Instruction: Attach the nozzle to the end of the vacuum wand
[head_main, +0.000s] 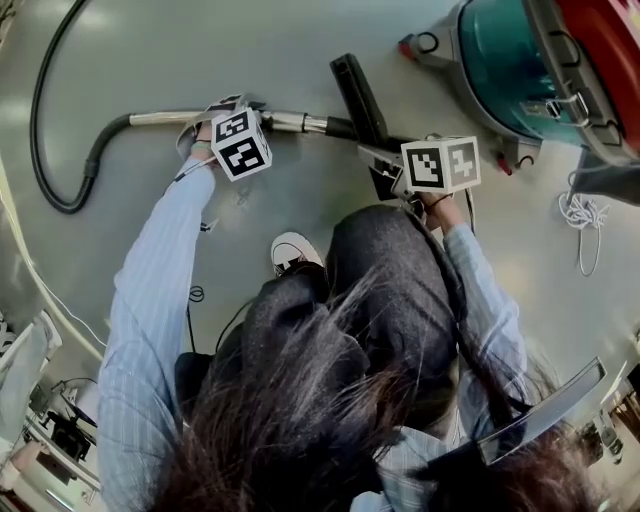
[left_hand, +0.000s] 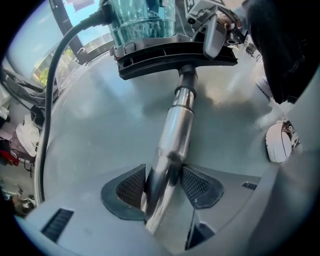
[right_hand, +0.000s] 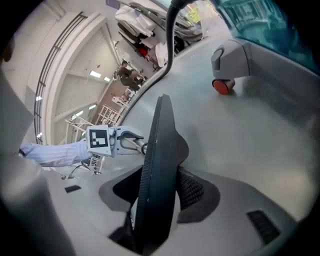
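Observation:
The chrome vacuum wand (head_main: 165, 118) lies across the grey floor, and a black hose (head_main: 45, 110) runs from its left end. My left gripper (head_main: 215, 115) is shut on the wand; in the left gripper view both pads press its tube (left_hand: 177, 130) at my left gripper (left_hand: 162, 185). The wand's far end sits in the neck of the black floor nozzle (left_hand: 170, 57). My right gripper (head_main: 378, 160) is shut on that nozzle (head_main: 355, 95). In the right gripper view the nozzle (right_hand: 160, 150) stands edge-on between the pads of my right gripper (right_hand: 157, 192).
The teal vacuum body (head_main: 510, 60) stands at the upper right, close behind the nozzle, with a red-hubbed wheel (right_hand: 222, 86). A white cable (head_main: 580, 215) lies to the right. The person's white shoe (head_main: 290, 250) rests on the floor below the wand.

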